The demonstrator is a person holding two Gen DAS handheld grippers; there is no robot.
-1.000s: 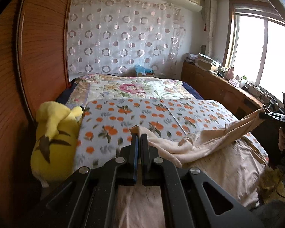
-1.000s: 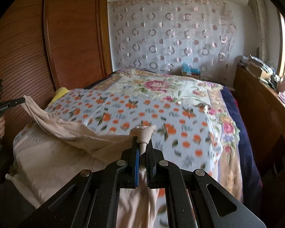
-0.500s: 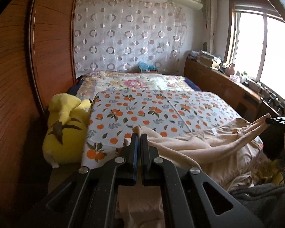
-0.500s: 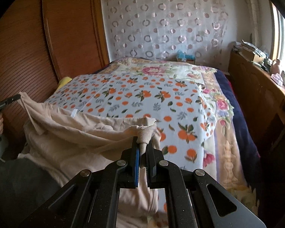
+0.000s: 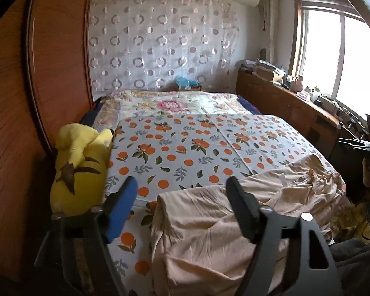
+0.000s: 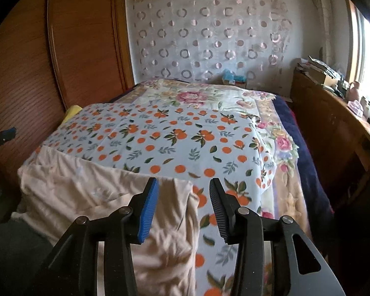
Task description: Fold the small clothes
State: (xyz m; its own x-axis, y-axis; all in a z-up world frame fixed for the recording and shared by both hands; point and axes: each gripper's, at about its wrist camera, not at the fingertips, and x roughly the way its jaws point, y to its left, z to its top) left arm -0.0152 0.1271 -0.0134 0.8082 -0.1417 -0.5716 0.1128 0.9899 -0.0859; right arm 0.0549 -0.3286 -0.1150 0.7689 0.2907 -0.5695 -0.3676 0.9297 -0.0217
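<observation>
A beige garment [image 5: 209, 224] lies rumpled along the near edge of the bed and hangs over it; in the right wrist view the same garment [image 6: 91, 197] spreads from the left to the centre. My left gripper [image 5: 181, 185] has its jaws opening, wide apart over the garment's left corner, pads off the cloth. My right gripper [image 6: 182, 185] is opening too, its jaws astride the garment's right corner without pressing it. Each gripper shows at the other view's edge, held by a hand.
The bed carries an orange-print sheet [image 5: 185, 148] and a floral quilt [image 6: 197, 96] farther back. A yellow plush toy [image 5: 79, 170] lies at the bed's left beside the wooden wardrobe [image 5: 37, 74]. A cluttered wooden sideboard [image 5: 296, 103] runs under the window at right.
Both grippers held the garment's corners stretched above the bed, then lowered it toward the near edge. Now both have opened and the garment lies released on the bed.
</observation>
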